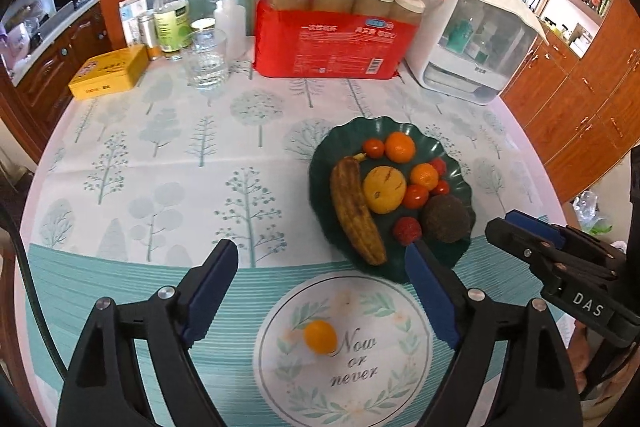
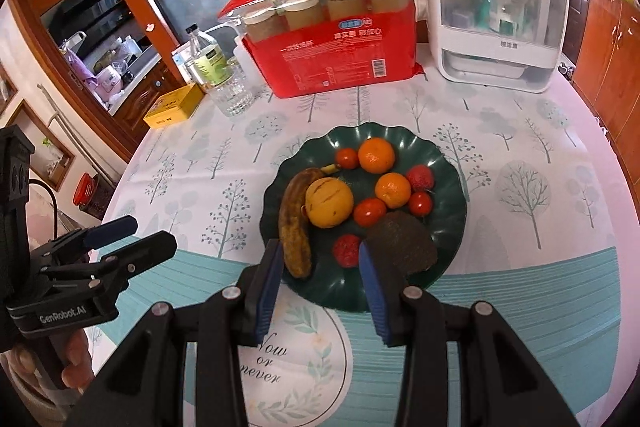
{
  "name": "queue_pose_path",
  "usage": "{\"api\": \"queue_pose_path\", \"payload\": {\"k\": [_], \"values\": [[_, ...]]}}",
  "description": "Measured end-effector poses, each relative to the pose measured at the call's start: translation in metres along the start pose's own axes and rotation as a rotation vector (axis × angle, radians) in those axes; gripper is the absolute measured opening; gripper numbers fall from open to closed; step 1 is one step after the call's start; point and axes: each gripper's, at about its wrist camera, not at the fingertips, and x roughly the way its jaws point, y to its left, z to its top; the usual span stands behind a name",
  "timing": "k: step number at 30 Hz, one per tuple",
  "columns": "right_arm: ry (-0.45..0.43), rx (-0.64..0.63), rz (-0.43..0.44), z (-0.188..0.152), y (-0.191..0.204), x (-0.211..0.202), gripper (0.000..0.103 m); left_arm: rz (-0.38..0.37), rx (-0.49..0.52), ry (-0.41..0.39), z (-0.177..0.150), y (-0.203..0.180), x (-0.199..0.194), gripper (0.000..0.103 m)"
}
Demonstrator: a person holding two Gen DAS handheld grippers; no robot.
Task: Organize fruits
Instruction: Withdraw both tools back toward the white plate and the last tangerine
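A dark green scalloped plate (image 1: 460, 167) (image 2: 448, 219) holds a browned banana (image 1: 356, 211) (image 2: 294, 223), a yellow round fruit (image 1: 384, 189) (image 2: 329, 202), two oranges, several small tomatoes, red berries and a dark avocado (image 1: 446, 217) (image 2: 404, 239). One small orange kumquat (image 1: 320, 337) lies alone on the tablecloth near the "Now or never" print. My left gripper (image 1: 320, 269) is open, empty, with the kumquat between and below its fingers. My right gripper (image 2: 320, 267) is open and empty, just over the plate's near rim.
At the back stand a red pack of jars (image 1: 336, 39) (image 2: 332, 59), a white dispenser box (image 1: 472, 35) (image 2: 500, 23), a glass (image 1: 206, 61) (image 2: 232, 95), bottles (image 1: 172, 15) and a yellow tin (image 1: 108, 73) (image 2: 172, 107). Wooden cabinets line the right.
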Motion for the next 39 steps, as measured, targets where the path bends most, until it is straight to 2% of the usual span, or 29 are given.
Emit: {"api": "queue_pose_path", "payload": {"k": [12,22,29,39], "values": [[0.052,-0.072,0.026,-0.039,0.035,0.015,0.04,0.039,-0.053,-0.015,-0.046,0.037,-0.006,0.086],[0.138,-0.129,0.043,-0.067,0.061,0.048,0.04,0.117,-0.066,0.031,-0.075,0.059,0.007,0.086],[0.181,-0.17,0.051,-0.079,0.078,0.07,0.04,0.13,-0.079,0.09,-0.089,0.073,0.025,0.086],[0.233,-0.167,0.063,-0.087,0.088,0.096,0.04,0.139,-0.08,0.13,-0.097,0.085,0.042,0.086]]}}
